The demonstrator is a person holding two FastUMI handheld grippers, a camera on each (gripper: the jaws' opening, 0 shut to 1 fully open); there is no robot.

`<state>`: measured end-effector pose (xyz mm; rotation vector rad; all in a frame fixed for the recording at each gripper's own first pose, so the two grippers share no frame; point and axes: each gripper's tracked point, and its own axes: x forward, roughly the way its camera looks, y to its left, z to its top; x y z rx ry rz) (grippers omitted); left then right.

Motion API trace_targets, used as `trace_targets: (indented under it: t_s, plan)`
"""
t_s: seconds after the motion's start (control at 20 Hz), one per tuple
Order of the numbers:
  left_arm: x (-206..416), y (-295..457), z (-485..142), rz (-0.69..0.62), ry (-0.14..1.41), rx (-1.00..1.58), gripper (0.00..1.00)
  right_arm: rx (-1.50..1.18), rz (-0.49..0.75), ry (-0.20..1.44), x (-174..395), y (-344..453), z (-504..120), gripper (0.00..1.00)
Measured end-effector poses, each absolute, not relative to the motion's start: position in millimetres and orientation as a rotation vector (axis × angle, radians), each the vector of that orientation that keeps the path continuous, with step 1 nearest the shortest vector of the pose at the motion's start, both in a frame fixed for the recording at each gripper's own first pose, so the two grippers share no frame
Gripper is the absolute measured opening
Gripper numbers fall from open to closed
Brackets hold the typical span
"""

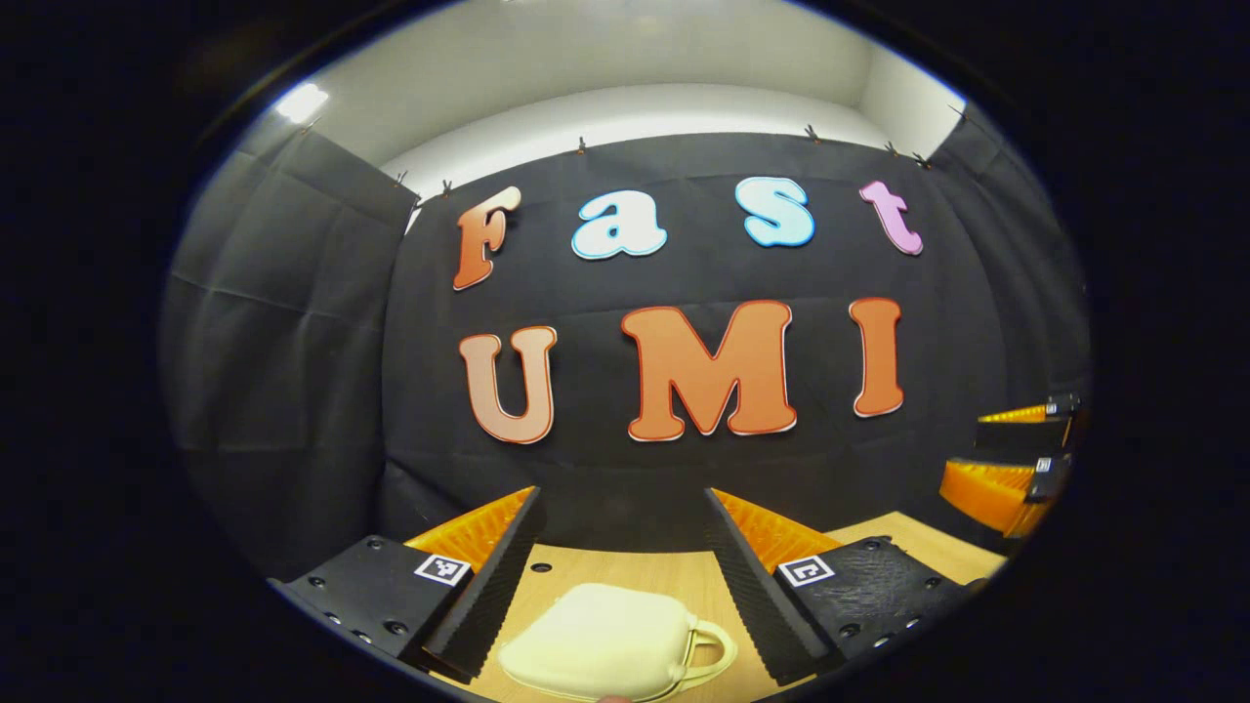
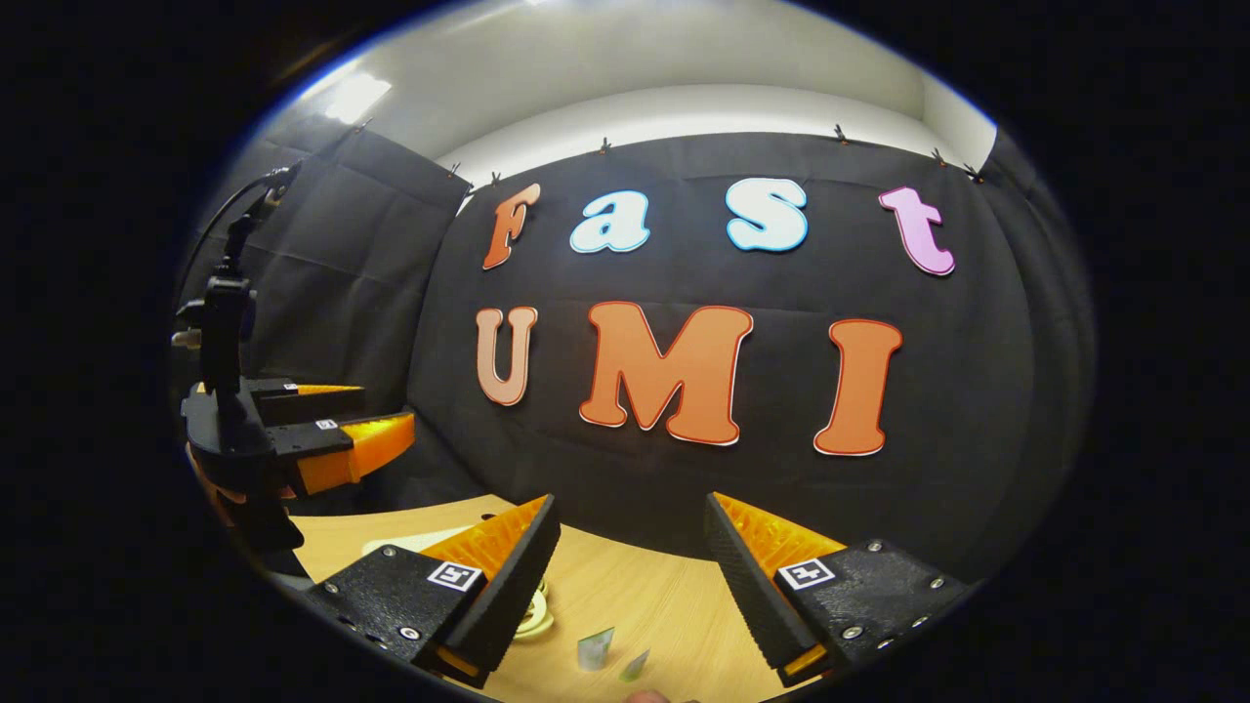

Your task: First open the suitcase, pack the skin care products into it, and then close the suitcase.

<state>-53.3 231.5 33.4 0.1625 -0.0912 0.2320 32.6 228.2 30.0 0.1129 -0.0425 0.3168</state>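
Left gripper [image 1: 625, 576] held above wooden table [image 1: 625, 571], fingers wide apart, nothing btwn them; cream suitcase [image 1: 605, 644] lying closed on table just below & btwn fingers, handle to its right. Right gripper [image 2: 630, 576] also spread wide, empty, raised over table. Small packets [image 2: 596, 649] of skin care on tabletop near lower edge of right gripper view, btwn the fingers. Black cloth wall [image 1: 293, 342] behind.

L gripper [image 1: 625, 508] open above cream suitcase [image 1: 601, 644] on table [image 1: 635, 571].
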Motion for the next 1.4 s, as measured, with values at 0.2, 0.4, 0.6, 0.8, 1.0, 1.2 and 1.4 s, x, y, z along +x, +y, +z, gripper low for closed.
trace_targets:
  t_s: [0.2,0.4,0.6,0.8,1.0,1.2,1.4]
  plan:
    - [-32.8,201.1,-36.0,0.134,0.045,0.265,1.00,0.090,0.299,-0.004,43.3,214.9,16.2,0.94]
    - [-10.3,193.1,-89.6,0.018,0.159,0.408,0.99,0.088,0.199,0.008,56.4,194.1,10.5,0.94]
    - [3.0,175.6,-143.2,-0.152,0.275,0.530,1.00,0.111,0.105,0.042,59.1,177.1,5.7,0.95]
    - [5.2,171.7,-208.7,-0.264,0.410,0.613,0.97,0.080,0.021,0.067,57.0,158.9,0.2,0.95]
    - [4.1,170.8,-245.7,-0.340,0.459,0.725,0.93,0.079,-0.064,0.094,50.5,139.1,-9.4,0.95]
    - [5.4,174.5,-266.8,-0.348,0.502,0.834,0.92,0.095,-0.113,0.114,42.4,129.9,-16.6,0.95]
    - [7.3,179.2,-293.6,-0.361,0.538,0.971,0.82,0.097,-0.148,0.117,38.9,120.9,-18.9,0.95]
